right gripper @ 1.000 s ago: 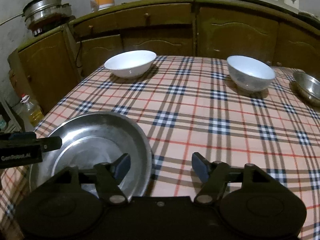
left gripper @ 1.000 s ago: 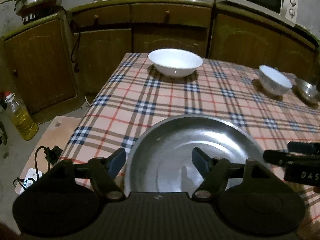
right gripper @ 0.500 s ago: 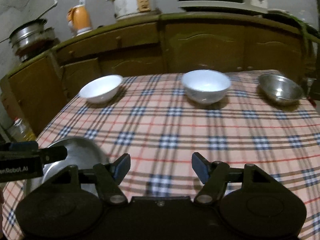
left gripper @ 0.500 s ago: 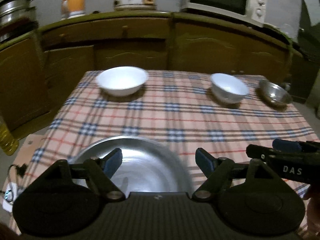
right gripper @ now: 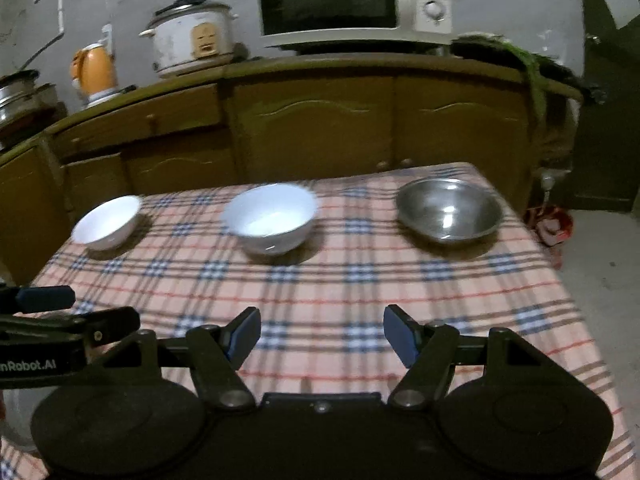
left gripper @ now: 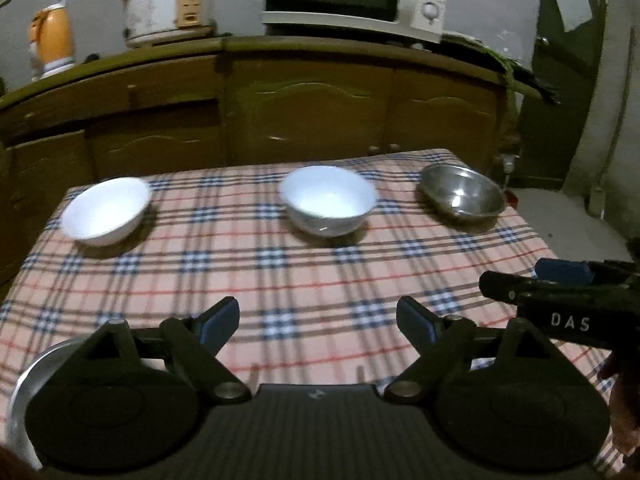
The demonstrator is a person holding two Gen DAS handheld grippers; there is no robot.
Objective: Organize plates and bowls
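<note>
On the plaid tablecloth [left gripper: 280, 276] stand a shallow white bowl [left gripper: 105, 211] at the far left, a deeper white bowl [left gripper: 327, 200] in the middle and a steel bowl [left gripper: 460, 198] at the far right. They also show in the right wrist view: shallow white bowl [right gripper: 107, 222], deeper white bowl [right gripper: 271, 218], steel bowl [right gripper: 449, 209]. A large steel plate [left gripper: 28, 380] lies at the near left edge, mostly hidden by my left gripper. My left gripper [left gripper: 318, 326] is open and empty above the near table. My right gripper [right gripper: 322, 336] is open and empty beside it.
Wooden cabinets [right gripper: 312, 128] run behind the table, with a microwave [right gripper: 352, 2], a rice cooker [right gripper: 192, 38] and an orange kettle [right gripper: 94, 72] on top. The floor [right gripper: 600, 264] lies past the table's right edge.
Both grippers have swung up and to the right, away from the steel plate. The plate has slid to the lower left of the views and the three bowls have come to the centre.
</note>
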